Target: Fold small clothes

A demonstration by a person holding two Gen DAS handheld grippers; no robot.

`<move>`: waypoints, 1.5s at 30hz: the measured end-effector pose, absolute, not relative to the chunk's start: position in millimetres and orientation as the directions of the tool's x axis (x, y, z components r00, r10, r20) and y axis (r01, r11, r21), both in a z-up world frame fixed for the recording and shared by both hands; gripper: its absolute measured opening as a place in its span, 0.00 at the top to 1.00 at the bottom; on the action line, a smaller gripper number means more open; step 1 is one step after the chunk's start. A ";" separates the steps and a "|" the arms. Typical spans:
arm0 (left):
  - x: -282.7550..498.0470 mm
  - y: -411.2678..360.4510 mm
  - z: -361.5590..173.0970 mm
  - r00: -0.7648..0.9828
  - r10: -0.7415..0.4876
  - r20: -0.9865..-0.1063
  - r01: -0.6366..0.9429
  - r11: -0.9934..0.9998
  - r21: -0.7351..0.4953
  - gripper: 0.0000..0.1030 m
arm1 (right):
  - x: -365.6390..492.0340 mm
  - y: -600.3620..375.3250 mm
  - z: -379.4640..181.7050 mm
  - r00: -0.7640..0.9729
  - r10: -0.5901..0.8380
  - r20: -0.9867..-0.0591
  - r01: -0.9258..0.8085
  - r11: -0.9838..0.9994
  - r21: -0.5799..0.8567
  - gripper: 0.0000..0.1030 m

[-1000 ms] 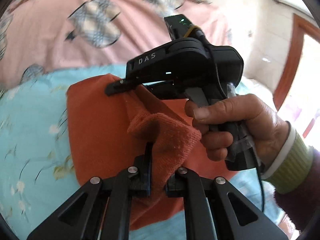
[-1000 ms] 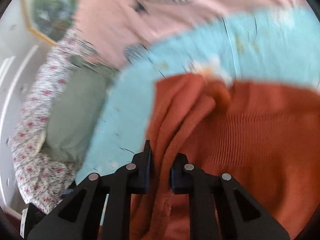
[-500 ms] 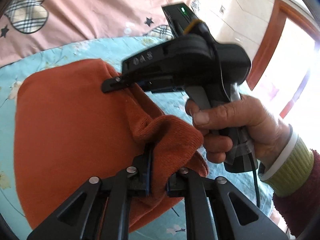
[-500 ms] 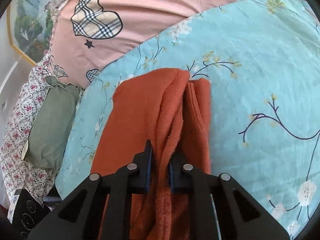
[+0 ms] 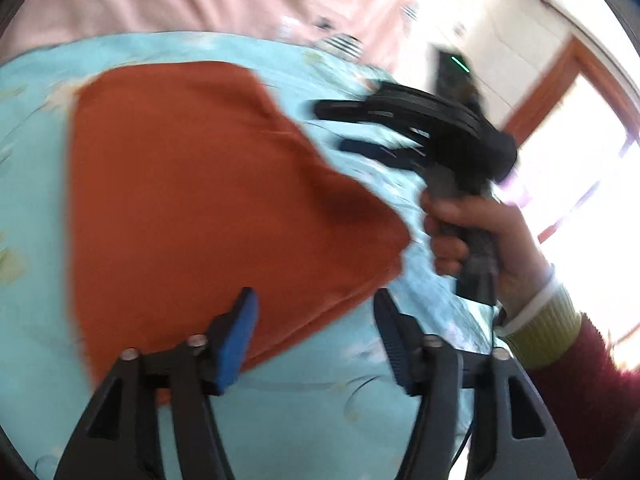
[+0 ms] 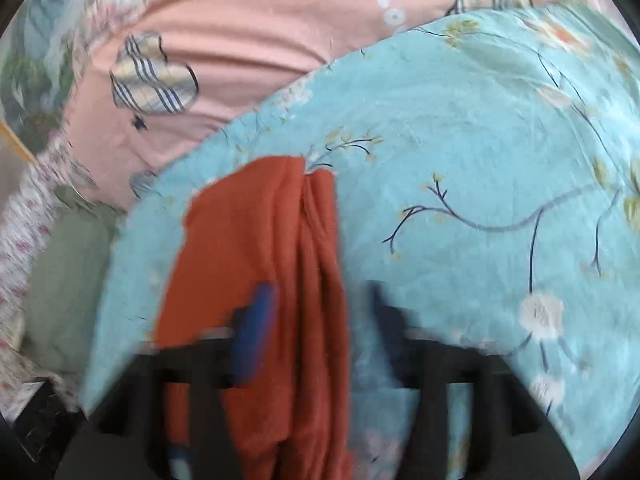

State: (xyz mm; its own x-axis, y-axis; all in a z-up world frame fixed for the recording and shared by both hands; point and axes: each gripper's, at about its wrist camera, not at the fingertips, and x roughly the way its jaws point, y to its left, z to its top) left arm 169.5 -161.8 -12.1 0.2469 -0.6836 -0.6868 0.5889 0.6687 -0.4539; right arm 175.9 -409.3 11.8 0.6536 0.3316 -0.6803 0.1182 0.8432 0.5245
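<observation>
A: Orange knit garment (image 5: 208,200) lies folded on the light blue floral bedspread (image 5: 300,420), its near edge just past the left gripper (image 5: 316,332). Pink heart-print bedding (image 6: 280,40) behind it.

B: Grippers?

A: Left gripper's jaws are opening. Cloth edge sits between the blue pads (image 5: 236,336), but nothing presses on it, so it's let go. Right gripper (image 6: 320,320) also opening; the stacked fold edge runs up between its fingers, free of both. In the left view the right gripper is well clear to the garment's right, carried by the person's hand (image 5: 476,240).

B: Step in hand?

A: Looks like the release after laying a fold over. Frames are blurry, so I can't tell how flat the layers lie.

B: How to do it well?

A: Get the jaws fully apart before pulling away, or the knit snags on a pad and drags the fold open. Back off along the cloth line, not across it. The right-hand corner (image 5: 392,236) looks a bit lifted; likely wants a press flat before the next fold.

B: Progress?

A: Partly folded, I'd say. At least one more fold needed.
</observation>
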 end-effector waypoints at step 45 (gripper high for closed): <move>179.6 117.2 -41.7 0.418 -0.529 -0.739 0.225 0.848 -0.480 0.55 | 186.7 -180.9 -44.6 0.380 0.643 -0.665 -0.167 0.755 0.634 0.61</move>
